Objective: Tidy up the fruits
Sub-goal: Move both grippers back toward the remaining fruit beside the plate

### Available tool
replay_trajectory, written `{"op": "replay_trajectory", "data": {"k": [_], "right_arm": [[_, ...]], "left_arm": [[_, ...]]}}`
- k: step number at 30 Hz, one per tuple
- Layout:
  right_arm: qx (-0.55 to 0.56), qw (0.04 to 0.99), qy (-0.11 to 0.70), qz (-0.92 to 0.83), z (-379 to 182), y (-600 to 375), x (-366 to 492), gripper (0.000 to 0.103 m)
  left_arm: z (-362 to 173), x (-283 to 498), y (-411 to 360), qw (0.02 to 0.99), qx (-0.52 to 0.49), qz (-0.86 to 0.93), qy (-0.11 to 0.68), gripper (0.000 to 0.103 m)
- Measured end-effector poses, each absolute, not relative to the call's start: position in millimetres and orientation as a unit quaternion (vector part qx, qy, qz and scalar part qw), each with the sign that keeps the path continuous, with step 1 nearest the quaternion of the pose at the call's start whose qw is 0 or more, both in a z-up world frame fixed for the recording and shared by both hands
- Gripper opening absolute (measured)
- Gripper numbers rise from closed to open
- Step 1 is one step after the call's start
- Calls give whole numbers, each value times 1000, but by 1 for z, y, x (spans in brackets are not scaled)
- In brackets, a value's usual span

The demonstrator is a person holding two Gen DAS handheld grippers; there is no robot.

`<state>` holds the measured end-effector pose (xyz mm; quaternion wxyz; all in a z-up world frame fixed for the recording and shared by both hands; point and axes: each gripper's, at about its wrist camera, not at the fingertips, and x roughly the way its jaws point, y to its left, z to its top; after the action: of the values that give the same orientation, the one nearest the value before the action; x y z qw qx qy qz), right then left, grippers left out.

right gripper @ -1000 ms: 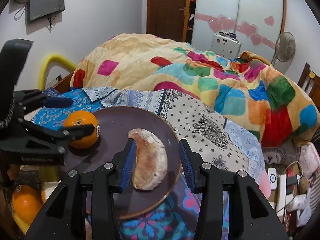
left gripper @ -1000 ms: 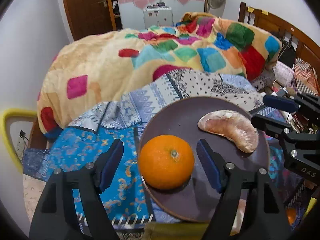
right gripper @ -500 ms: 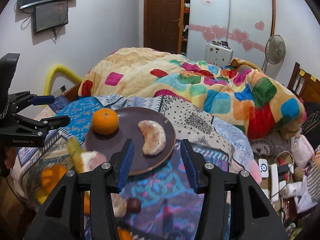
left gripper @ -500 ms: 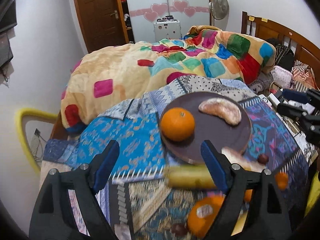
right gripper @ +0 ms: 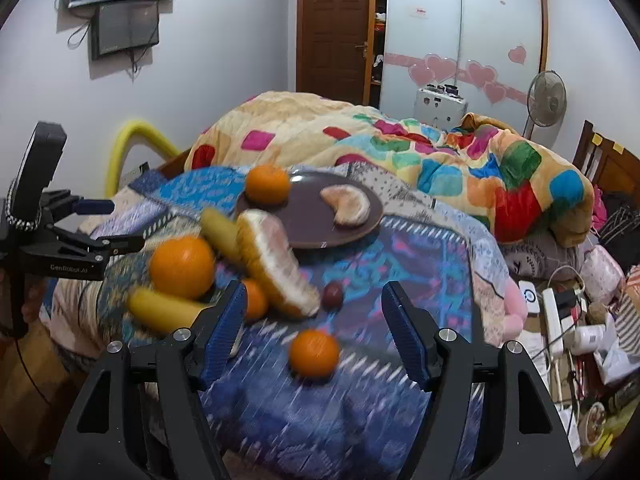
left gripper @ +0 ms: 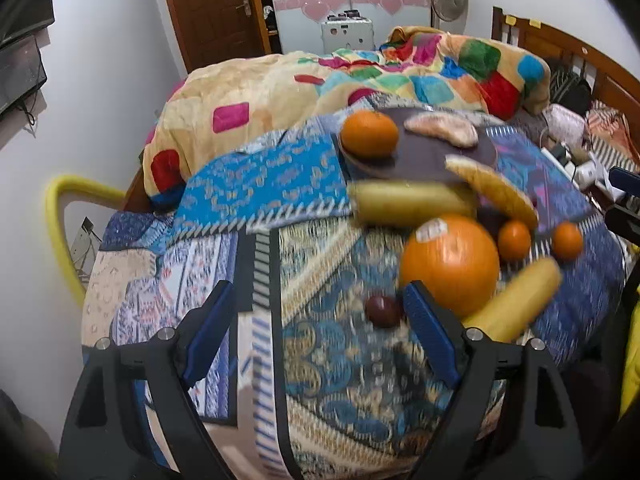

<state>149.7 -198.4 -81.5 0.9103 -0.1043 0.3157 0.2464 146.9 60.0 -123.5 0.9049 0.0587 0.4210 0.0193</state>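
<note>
A dark round plate (right gripper: 344,236) sits on the patterned cloth (left gripper: 256,188) spread over the bed, carrying an orange (right gripper: 267,184) at its left rim and a peeled pomelo segment (right gripper: 348,205) toward its right. The plate's far edge lies close to the colourful patchwork quilt (right gripper: 440,160) bunched behind it.

On the cloth just in front of the plate the loose fruit is crowded: a large orange with a sticker (left gripper: 450,264), two yellow bananas (left gripper: 408,202), a pomelo wedge (right gripper: 276,260), a small dark plum (left gripper: 383,311), and small oranges (left gripper: 514,239). One small orange (right gripper: 314,353) lies apart from the pile, with bare cloth all around it. To the left of the pile the cloth is bare out to its striped border, beyond which a yellow hoop (left gripper: 56,220) stands against the wall.

The left hand-held gripper (left gripper: 316,332) hangs over that bare cloth with its jaws spread wide, clamped on nothing; its right blue pad (left gripper: 428,336) is just beside the large orange and the plum. The right hand-held gripper (right gripper: 312,328) is likewise wide apart and carries nothing; the lone small orange shows between its fingers, touching neither. Right of the bed, a power strip (right gripper: 554,316) and clutter cover the floor.
</note>
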Motion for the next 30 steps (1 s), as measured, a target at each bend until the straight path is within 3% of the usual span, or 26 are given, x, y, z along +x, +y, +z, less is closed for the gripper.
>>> {"op": "replay_trajectory", "data": {"k": [4,14,30], "right_arm": [[-101,908,321,248,-97,-192,136,76],[-132,905,330,233,-127,-169,130,77],[-141,913,323,203,-124,-170,143,79]], "left_arm": [[-137,137,55,901,56,8,430,90],[-145,125,49,902,49,5,429,90],[-140,106,-4,913,58,-40,402,90]]}}
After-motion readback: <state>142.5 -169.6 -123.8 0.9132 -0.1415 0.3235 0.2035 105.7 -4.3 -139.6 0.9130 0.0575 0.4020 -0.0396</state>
